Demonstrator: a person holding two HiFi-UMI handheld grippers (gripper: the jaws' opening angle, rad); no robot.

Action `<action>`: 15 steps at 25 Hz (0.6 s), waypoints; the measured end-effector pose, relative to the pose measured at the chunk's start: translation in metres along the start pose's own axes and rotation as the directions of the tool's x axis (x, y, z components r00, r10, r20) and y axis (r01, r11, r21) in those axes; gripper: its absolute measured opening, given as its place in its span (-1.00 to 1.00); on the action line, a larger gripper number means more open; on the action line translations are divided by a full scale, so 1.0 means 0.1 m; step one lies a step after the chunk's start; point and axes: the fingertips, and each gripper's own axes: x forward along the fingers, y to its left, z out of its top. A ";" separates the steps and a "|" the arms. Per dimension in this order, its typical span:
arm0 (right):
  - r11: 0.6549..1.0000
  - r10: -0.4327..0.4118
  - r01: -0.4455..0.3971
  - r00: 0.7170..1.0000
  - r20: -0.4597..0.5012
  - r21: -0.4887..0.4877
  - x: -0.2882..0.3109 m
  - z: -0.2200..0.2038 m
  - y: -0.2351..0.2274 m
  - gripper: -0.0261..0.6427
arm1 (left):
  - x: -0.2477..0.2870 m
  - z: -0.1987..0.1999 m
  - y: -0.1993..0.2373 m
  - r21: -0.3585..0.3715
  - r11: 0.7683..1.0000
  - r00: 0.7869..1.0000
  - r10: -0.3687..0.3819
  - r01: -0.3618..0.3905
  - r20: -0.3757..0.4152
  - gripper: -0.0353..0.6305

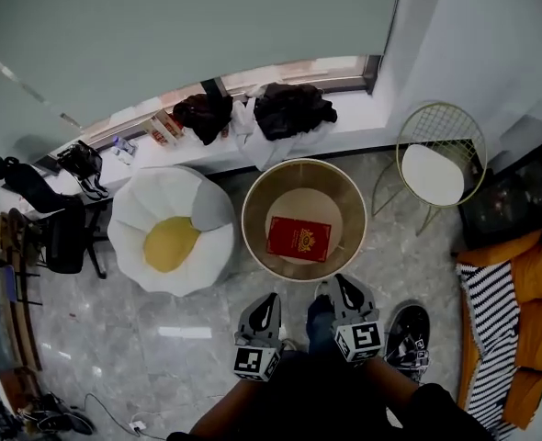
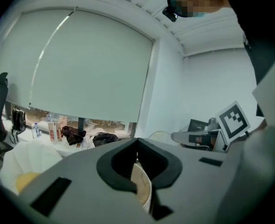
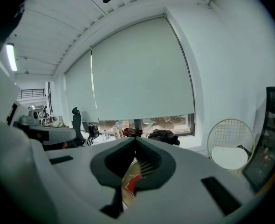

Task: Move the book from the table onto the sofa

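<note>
A red book point(image 1: 299, 239) with a gold emblem lies flat inside a round gold-rimmed table point(image 1: 251, 211). My left gripper point(image 1: 270, 299) and right gripper point(image 1: 339, 285) hover side by side just short of the table's near rim, both shut and empty. In the left gripper view the jaws of the left gripper point(image 2: 137, 140) meet, with the table's rim point(image 2: 146, 190) showing below them. Below the closed jaws of the right gripper point(image 3: 135, 139), in the right gripper view, a sliver of the red book point(image 3: 133, 182) shows. The orange sofa point(image 1: 539, 278) with a striped throw point(image 1: 491, 315) stands at the right edge.
A white beanbag seat point(image 1: 165, 211) with a yellow cushion point(image 1: 170, 243) sits left of the table. Right of the table stands a gold wire chair point(image 1: 439, 159). Dark bags point(image 1: 292, 108) lie on the windowsill behind. A black shoe point(image 1: 408, 336) is on the floor near my right gripper.
</note>
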 end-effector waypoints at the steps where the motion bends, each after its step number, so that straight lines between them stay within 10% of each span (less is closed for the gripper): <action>1: 1.000 0.009 -0.009 1.000 -0.005 -0.002 0.12 0.03 -0.13 -0.88 | 0.14 0.00 0.07 -0.013 1.000 1.000 0.024 -0.024 -0.013 -0.85; 7: 0.999 0.044 -0.042 0.997 -0.067 0.019 0.67 -0.04 -0.57 -0.88 | 0.58 -0.01 0.49 -0.056 0.986 0.986 0.152 -0.156 -0.060 -0.85; 15: 0.991 0.055 -0.041 0.992 -0.115 0.126 1.15 -0.18 -0.67 -0.88 | 0.99 -0.10 0.88 -0.110 0.983 0.984 0.132 -0.145 -0.120 -0.85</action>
